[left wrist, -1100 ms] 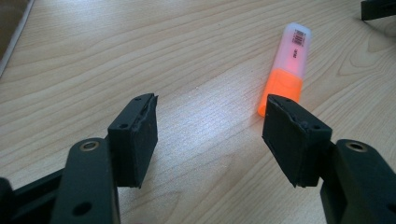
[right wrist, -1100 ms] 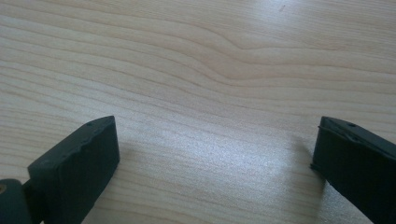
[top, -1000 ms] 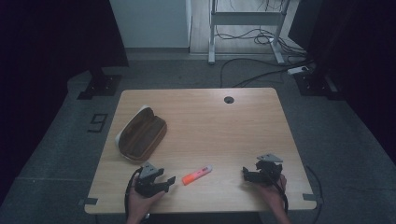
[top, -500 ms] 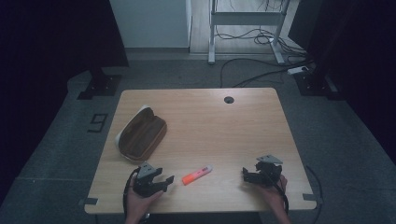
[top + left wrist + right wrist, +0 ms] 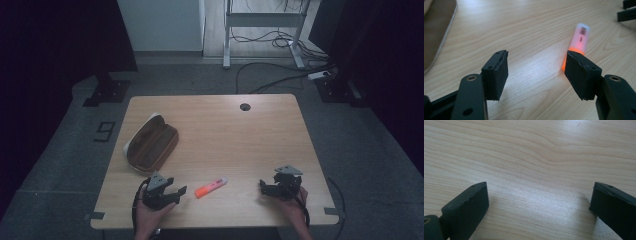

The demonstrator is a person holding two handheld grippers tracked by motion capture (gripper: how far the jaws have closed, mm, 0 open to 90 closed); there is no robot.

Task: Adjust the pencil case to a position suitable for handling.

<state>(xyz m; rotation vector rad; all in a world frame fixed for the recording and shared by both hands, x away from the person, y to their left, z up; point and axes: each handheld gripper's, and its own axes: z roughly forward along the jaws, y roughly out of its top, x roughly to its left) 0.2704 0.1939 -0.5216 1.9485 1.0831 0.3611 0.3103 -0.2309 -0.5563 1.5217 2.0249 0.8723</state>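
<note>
An orange marker (image 5: 210,187) with a pale translucent cap lies flat on the wooden table (image 5: 240,135), low in the high view and a little left of centre. Its long axis runs diagonally — cap toward the upper right, orange body toward the lower left.

The left gripper (image 5: 169,192) sits just left of it, jaws spread wide and holding nothing. In the left gripper view the marker (image 5: 579,41) lies just beyond the right-hand jaw, whose tip hides its orange end; whether they touch I cannot tell.

The right gripper (image 5: 272,186) rests at lower right, well apart from the marker — jaws wide over bare wood, empty.

A brown case (image 5: 152,143) lies at mid-left.
</note>
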